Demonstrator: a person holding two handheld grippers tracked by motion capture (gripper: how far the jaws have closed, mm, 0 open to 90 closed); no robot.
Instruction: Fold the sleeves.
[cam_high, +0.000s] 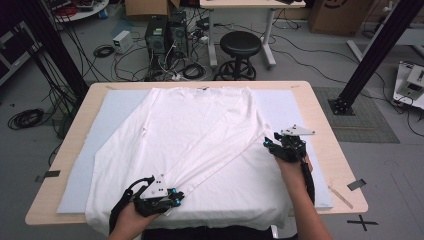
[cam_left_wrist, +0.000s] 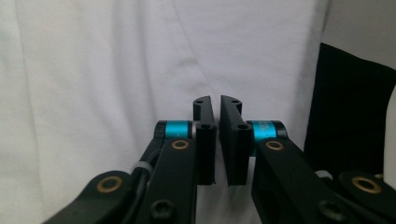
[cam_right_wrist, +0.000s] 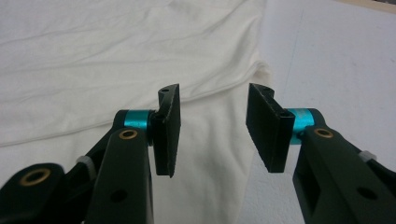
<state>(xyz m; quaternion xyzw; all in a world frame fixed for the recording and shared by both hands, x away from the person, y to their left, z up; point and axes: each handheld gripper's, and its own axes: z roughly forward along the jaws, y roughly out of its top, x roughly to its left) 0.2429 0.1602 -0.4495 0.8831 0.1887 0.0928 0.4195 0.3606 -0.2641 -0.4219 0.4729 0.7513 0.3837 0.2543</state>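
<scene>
Left tongs (cam_left_wrist: 218, 140) nearly closed over the white shirt (cam_high: 200, 130) at 7 o'clock; right tongs (cam_right_wrist: 214, 133) wide at 3 o'clock.

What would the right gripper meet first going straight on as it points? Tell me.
Most likely the white shirt: the right gripper, jaws open, points along the shirt's side edge where it lies on the pale blue mat. Depth is unclear, so it might skim above the cloth.

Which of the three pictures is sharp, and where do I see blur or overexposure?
High view: evenly lit, slightly soft; the white long-sleeved shirt is nearly washed out. Left gripper view: jaws sharp, cloth behind soft, few folds readable. Right gripper view: shirt folds clear, the blue mat pale and featureless.
</scene>
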